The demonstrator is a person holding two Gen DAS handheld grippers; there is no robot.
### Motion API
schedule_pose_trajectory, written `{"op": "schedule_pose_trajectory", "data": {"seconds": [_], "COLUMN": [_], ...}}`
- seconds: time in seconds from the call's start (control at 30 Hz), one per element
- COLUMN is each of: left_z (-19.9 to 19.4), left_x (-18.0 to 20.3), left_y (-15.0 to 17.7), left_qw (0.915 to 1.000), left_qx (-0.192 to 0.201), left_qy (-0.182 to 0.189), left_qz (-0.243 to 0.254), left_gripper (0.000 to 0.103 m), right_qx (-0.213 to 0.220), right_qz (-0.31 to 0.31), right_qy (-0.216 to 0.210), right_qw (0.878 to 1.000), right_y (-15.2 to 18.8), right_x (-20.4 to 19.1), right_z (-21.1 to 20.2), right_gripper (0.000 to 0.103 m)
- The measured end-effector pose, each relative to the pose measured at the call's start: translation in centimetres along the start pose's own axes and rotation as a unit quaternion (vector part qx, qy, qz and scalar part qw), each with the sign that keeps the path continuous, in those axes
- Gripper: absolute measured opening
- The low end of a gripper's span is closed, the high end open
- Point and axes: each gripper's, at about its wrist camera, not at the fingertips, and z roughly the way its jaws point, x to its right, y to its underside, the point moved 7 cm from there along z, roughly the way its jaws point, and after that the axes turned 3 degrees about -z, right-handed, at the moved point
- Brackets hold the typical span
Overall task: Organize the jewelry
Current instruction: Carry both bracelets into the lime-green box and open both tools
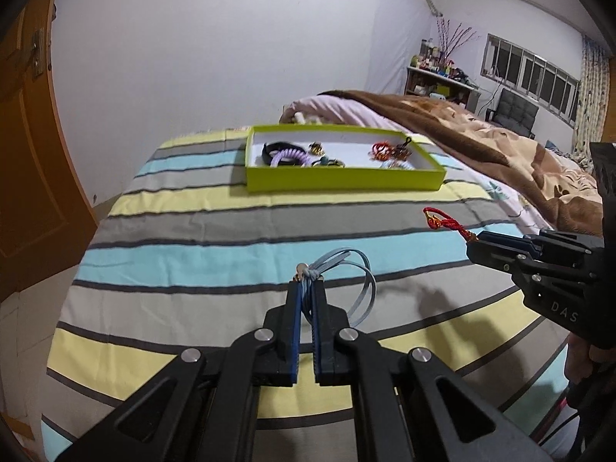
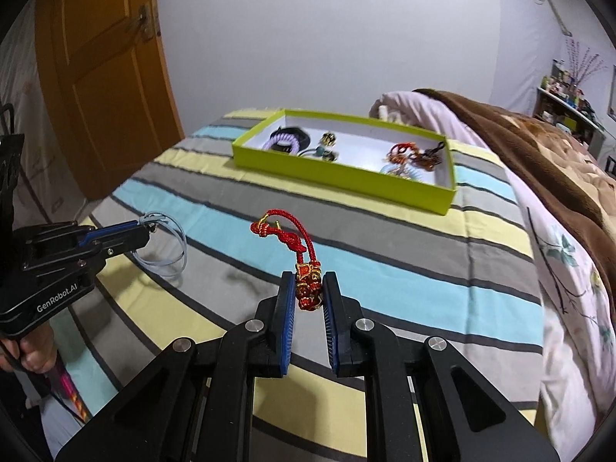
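Note:
My left gripper (image 1: 307, 283) is shut on a pale blue cord bracelet (image 1: 352, 281) and holds it above the striped bed sheet; the left gripper also shows in the right wrist view (image 2: 144, 227) with the blue bracelet (image 2: 169, 246) hanging from it. My right gripper (image 2: 309, 288) is shut on a red braided cord charm (image 2: 292, 242) with a red and gold bead. The right gripper shows at the right of the left wrist view (image 1: 471, 244) with the red charm (image 1: 446, 225). A lime green box (image 1: 346, 181) holding several pieces of jewelry lies farther back on the bed, and shows too in the right wrist view (image 2: 338, 177).
The striped sheet (image 1: 231, 231) covers the bed. A brown and beige blanket (image 1: 481, 142) is heaped to the right of the box. A wooden door (image 2: 107, 77) stands to the left. Shelves with clutter (image 1: 442, 73) line the far wall.

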Motion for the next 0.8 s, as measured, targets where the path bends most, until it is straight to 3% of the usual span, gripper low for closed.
{"op": "schedule_pose_trajectory", "data": {"seconds": [0.47,0.8], "left_z": [0.2,1.8], "left_x": [2.2,2.6], "left_y": [-3.5,-6.9], "left_qw": [0.9995,0.9989], "left_qx": [0.026,0.038], "left_qy": [0.011,0.02], "left_qz": [0.012,0.019], "left_gripper": [0.005,0.005], "right_qx": [0.032,0.035], "right_qz": [0.015,0.018], "right_qy": [0.012,0.02], "right_qw": [0.999,0.999], "right_y": [-2.1,-4.6], "right_x": [2.1,4.1], "right_z": [-1.7,-0.4], "right_gripper": [0.014,0.014]}}
